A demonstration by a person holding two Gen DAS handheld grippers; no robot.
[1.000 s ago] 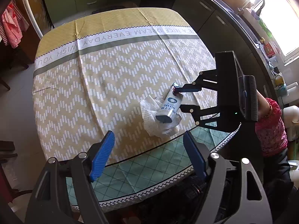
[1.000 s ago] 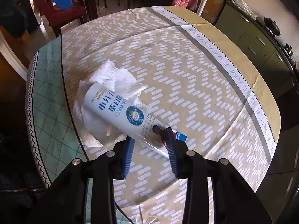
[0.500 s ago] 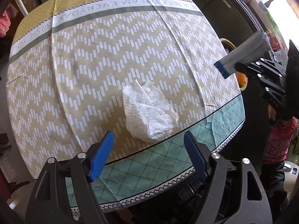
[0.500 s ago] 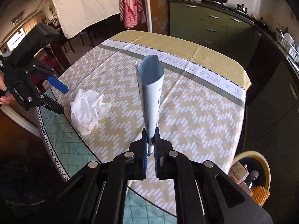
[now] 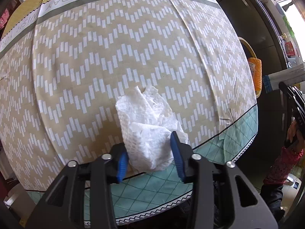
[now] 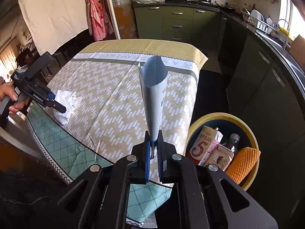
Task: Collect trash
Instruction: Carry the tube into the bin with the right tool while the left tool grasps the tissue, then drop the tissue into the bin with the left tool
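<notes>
below, at lower centre of the left wrist view, my left gripper (image 5: 149, 157) has the crumpled paper towel (image 5: 148, 131) between its blue pads; the jaws are closing, and both pads appear to meet the wad's lower sides. the towel rests on the tablecloth (image 5: 106, 61) near the table's close edge, just above the green border.

in the right wrist view, my right gripper (image 6: 154, 155) is clamped tight on the flattened end of an empty white-and-blue tube (image 6: 154, 95), which stands up from the jaws at centre frame, above the table's right edge. at lower right, just beside the table, sits the yellow-rimmed trash bin (image 6: 196, 122), holding cartons, a small bottle and an orange foam net.

the cloth is tan with white zigzag dashes and a printed grey-and-white band at the far end. green cabinets (image 6: 171, 22) and a dark counter with pots and a dish rack fill the top and right of the frame.

the tube's label faces away and is unreadable. in the left view the right gripper is cut off by the right edge.
</notes>
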